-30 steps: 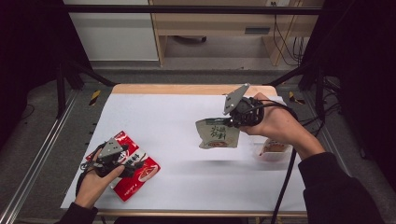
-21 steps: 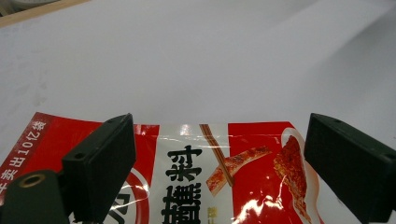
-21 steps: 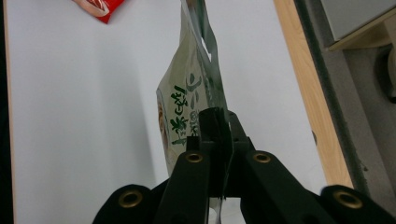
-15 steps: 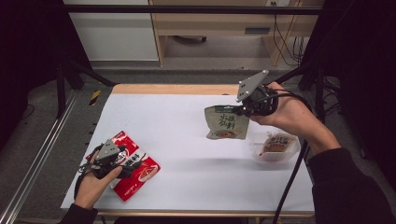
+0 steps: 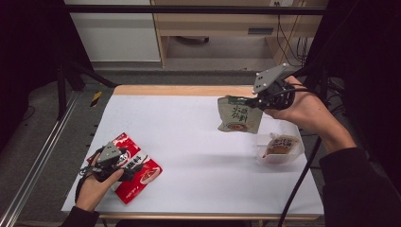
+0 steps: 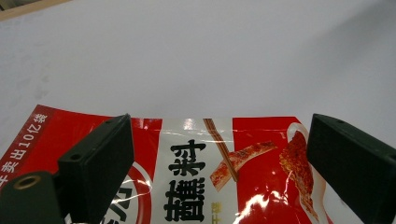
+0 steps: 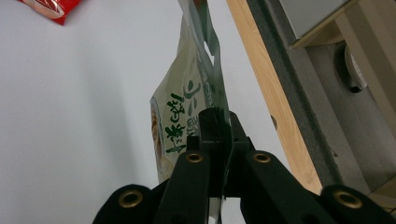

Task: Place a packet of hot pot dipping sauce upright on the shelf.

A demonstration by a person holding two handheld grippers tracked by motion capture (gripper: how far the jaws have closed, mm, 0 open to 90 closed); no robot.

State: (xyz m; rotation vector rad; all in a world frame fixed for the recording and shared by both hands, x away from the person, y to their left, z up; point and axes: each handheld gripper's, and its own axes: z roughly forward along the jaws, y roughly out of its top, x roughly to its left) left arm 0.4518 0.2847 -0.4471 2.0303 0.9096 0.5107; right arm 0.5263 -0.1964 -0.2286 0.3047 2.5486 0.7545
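We've got the right tongs pinching the green pouch by its flat top seal, so it dangles in the upper right of the high view, just above the clear tub. It looks light and floppy with slick film, so we figure the stiff seal strip is the safest spot to grab; the belly would probably just crumple. The left tongs sit spread wide over the red pouch, lying flat on the counter at lower left.
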